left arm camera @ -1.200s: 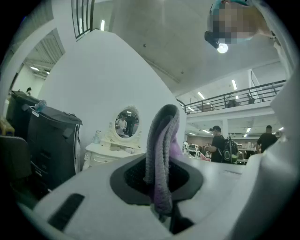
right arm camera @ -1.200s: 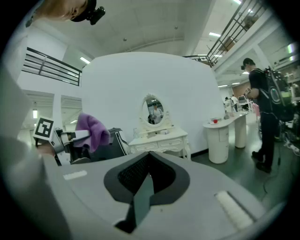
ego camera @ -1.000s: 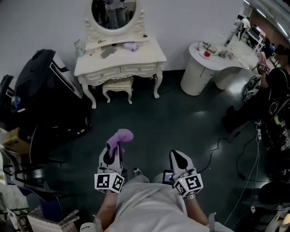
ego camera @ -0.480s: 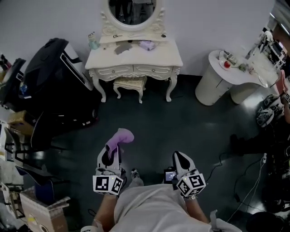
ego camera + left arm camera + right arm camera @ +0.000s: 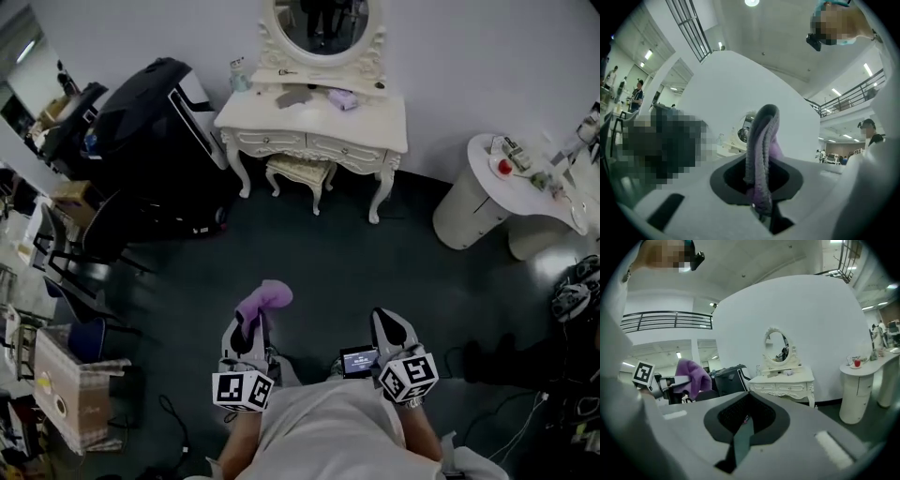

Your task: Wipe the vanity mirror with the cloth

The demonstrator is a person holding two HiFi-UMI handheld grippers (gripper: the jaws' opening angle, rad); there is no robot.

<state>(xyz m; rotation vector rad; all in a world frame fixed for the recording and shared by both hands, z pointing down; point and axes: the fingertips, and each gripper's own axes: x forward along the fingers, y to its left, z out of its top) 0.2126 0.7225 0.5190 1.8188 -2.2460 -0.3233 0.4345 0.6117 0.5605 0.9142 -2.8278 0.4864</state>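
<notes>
In the head view the frame is cutting off the top of the vanity mirror (image 5: 322,23), and the person is holding the left gripper (image 5: 251,321) and right gripper (image 5: 386,324) low, side by side, well apart from the dressing table (image 5: 314,117). In the left gripper view the jaws are clamping the purple cloth (image 5: 761,154), whose upright fold is hiding part of the mirror. In the right gripper view the jaws are resting together on nothing, pointing at the mirror (image 5: 776,347), with the cloth (image 5: 691,373) off to the left.
</notes>
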